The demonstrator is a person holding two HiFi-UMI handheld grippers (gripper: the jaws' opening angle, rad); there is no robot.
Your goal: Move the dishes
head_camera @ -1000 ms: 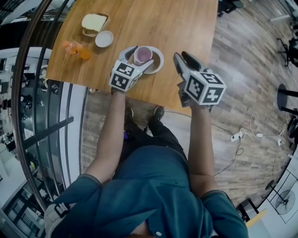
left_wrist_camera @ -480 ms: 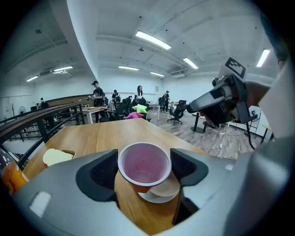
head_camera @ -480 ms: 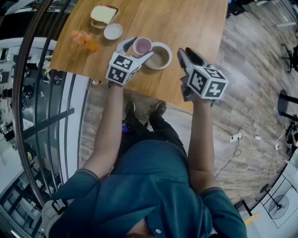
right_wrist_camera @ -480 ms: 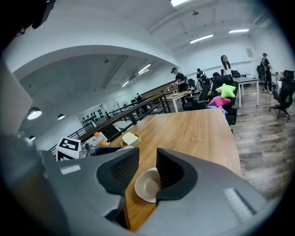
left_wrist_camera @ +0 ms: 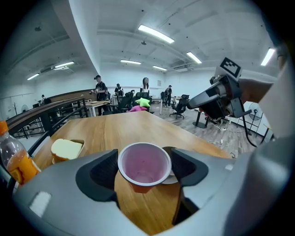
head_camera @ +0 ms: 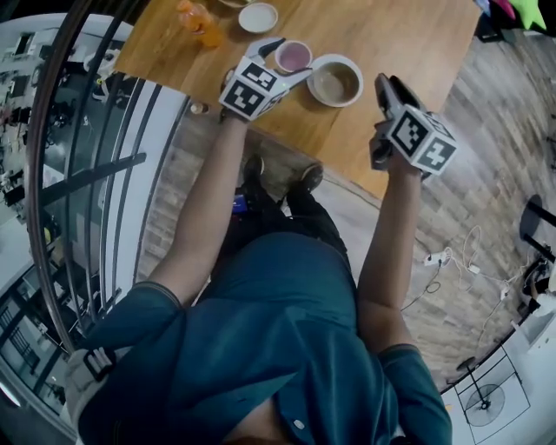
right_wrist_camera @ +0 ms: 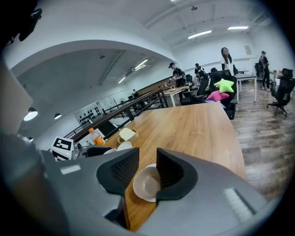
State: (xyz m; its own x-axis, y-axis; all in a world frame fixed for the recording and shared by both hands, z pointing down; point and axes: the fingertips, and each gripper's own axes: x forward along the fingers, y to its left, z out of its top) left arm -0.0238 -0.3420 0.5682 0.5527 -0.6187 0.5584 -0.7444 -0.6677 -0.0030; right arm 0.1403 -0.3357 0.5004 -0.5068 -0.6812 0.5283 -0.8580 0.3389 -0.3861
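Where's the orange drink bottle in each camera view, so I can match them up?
Head view: orange bottle at the top, left of centre, near the table's edge.
Left gripper view: cut off at the far left edge.
Right gripper view: small, left of centre.
Shared landmark: the wooden table it stands on.

A: The surface (head_camera: 400, 35)?
B: Smooth wood, satin sheen, visible grain.
A: And the cup (left_wrist_camera: 144, 164)?
B: Thin smooth plastic, matt inside. The bowl (right_wrist_camera: 144, 184) looks glazed and glossy; the floor (head_camera: 486, 174) is matt wooden planks.
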